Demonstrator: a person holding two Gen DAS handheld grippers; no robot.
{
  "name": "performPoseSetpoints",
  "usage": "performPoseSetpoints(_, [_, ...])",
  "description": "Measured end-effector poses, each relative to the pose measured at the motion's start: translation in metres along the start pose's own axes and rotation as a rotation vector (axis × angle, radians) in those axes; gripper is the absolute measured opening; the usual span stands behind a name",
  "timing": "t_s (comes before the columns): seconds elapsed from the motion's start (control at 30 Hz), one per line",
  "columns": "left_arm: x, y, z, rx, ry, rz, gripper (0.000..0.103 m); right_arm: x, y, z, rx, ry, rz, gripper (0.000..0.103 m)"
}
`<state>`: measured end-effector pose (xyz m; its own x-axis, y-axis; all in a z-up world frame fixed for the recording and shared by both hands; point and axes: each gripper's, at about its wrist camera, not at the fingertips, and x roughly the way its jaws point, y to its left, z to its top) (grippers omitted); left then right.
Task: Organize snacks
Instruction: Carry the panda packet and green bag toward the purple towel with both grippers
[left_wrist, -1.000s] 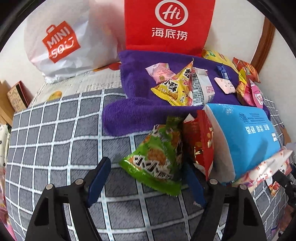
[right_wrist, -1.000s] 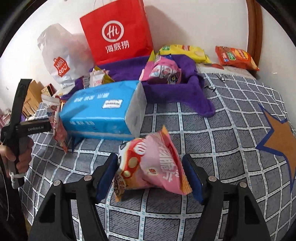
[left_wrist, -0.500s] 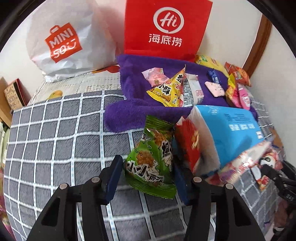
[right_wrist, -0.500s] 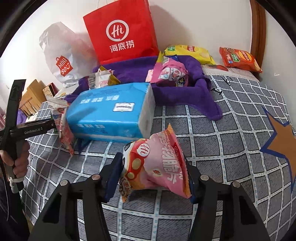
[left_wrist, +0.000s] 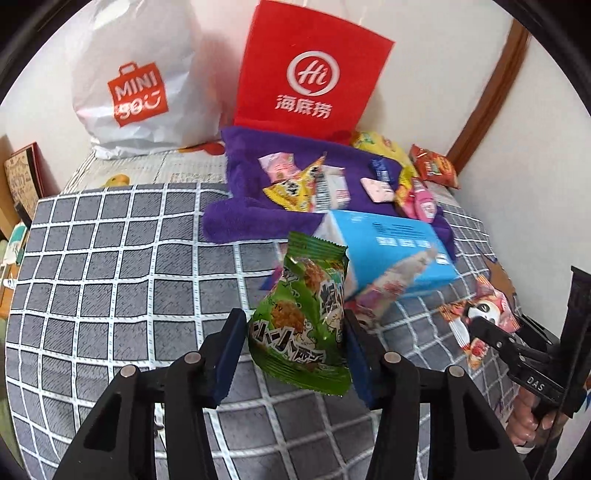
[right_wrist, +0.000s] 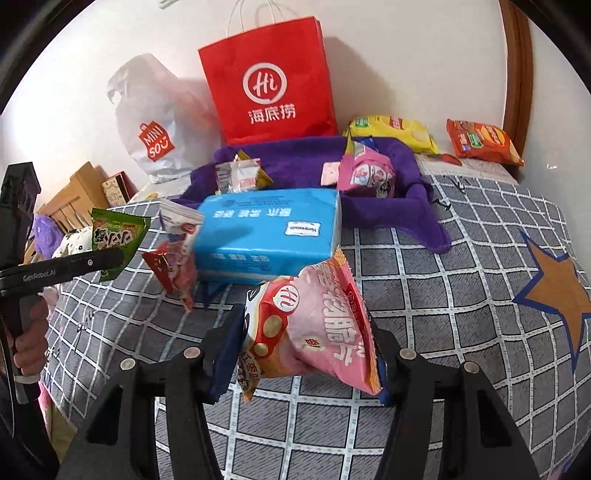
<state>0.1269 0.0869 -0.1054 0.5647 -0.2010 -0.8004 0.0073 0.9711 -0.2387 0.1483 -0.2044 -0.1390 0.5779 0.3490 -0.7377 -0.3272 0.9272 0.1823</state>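
Brightness: even, soft indoor light in both views, no harsh glare.
Shadows: the red paper bag (right_wrist: 271, 81) casts a soft shadow rightward on the wall.
Distortion: strong fisheye; black corners, grid lines of the bed cover (left_wrist: 110, 258) bow.
Blur: the red-and-white packet (right_wrist: 173, 258) is smeared.

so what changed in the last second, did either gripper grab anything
The left gripper closed on the green snack bag and lifted it off the bedspread. The right gripper tightened on the pink snack bag. The blue tissue pack stayed put.
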Motion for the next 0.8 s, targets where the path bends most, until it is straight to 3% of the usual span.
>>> performPoseSetpoints(0.57, [-0.045,-0.047,-0.013,0.068,-0.059,-0.04,0.049,-0.048,0.002,-0.005,0.009,-0.062,-0.016,0.058])
performPoseSetpoints(0.67, [-0.052,-0.054,-0.014,0.077,-0.068,-0.055,0.043,-0.055,0.002,-0.003,0.015,-0.07,-0.018,0.058])
performPoseSetpoints(0.8, [-0.055,-0.061,-0.014,0.093,-0.077,-0.058,0.043,-0.064,0.002,0.0,0.018,-0.09,-0.013,0.058])
